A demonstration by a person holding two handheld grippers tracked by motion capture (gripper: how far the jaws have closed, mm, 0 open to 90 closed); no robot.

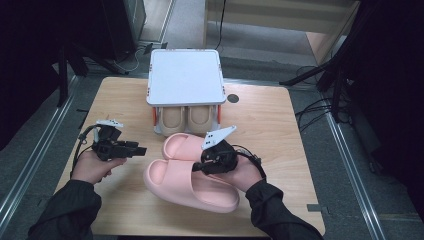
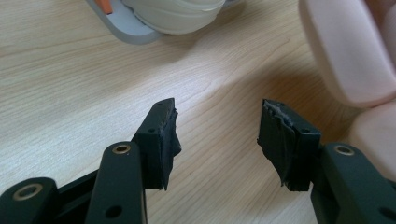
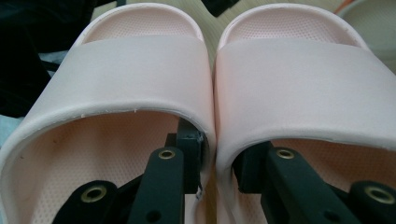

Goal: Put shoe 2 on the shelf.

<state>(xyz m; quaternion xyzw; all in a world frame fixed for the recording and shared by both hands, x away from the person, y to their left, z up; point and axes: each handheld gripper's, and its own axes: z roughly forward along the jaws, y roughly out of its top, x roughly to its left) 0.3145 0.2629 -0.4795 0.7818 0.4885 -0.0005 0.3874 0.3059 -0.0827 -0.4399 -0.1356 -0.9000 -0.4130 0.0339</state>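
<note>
Two pink slippers lie side by side in the middle of the wooden table (image 1: 270, 130), the near slipper (image 1: 185, 186) and the far slipper (image 1: 179, 145) touching. My right gripper (image 1: 199, 167) reaches into them from the heel side. In the right gripper view, one jaw sits inside each slipper, and the right gripper (image 3: 215, 161) is shut on the two adjoining side walls under the straps (image 3: 135, 70). My left gripper (image 1: 142, 149) hovers left of the slippers, pointing toward them. It is open, with bare wood between its jaws at the left gripper (image 2: 217, 135), and a pink slipper (image 2: 345, 51) lies just beyond.
A small rack with a white top (image 1: 185, 75) stands at the table's far edge, and a pair of beige slippers (image 1: 186, 119) is on its lower shelf. The rack's grey foot (image 2: 126, 30) is ahead of my left gripper. A dark round hole (image 1: 233, 98) is beside the rack.
</note>
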